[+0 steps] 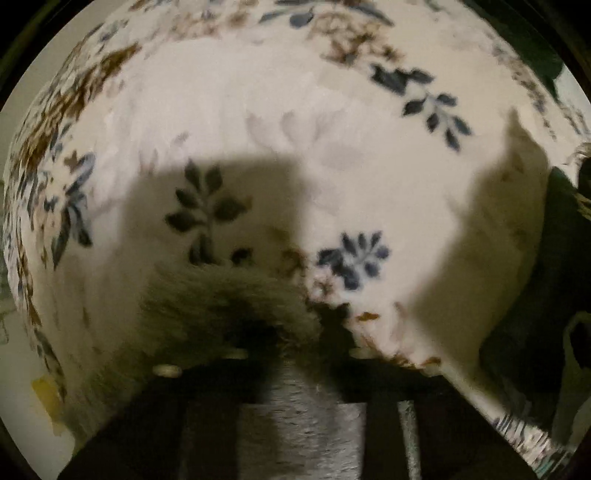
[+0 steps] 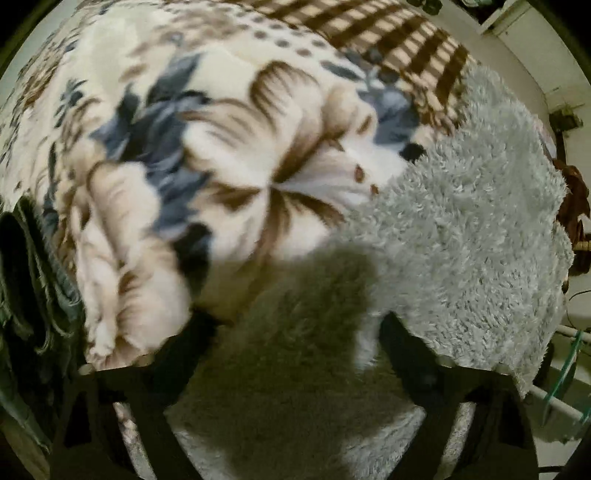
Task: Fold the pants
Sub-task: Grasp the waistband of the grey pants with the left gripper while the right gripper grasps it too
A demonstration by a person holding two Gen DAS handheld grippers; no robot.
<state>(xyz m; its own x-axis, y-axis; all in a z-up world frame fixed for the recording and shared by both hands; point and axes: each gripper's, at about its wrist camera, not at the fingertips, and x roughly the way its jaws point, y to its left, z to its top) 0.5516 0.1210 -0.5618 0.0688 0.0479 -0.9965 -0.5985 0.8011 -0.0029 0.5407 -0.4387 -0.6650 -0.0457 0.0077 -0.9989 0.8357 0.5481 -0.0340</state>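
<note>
The pants are grey and fluffy (image 2: 461,206). In the right wrist view they lie spread on a floral blanket (image 2: 221,147), filling the right and lower part. My right gripper (image 2: 295,332) is open, its dark fingers (image 2: 410,354) spread wide just above the grey fleece. In the left wrist view my left gripper (image 1: 299,354) is shut on a bunch of the grey pants fabric (image 1: 229,295), which bulges out just beyond the fingertips over the white floral blanket (image 1: 295,147).
A dark green cloth (image 2: 33,266) lies at the blanket's left edge in the right wrist view. A brown checked cover (image 2: 388,33) lies beyond the blanket. A dark cloth (image 1: 535,258) lies at the right in the left wrist view.
</note>
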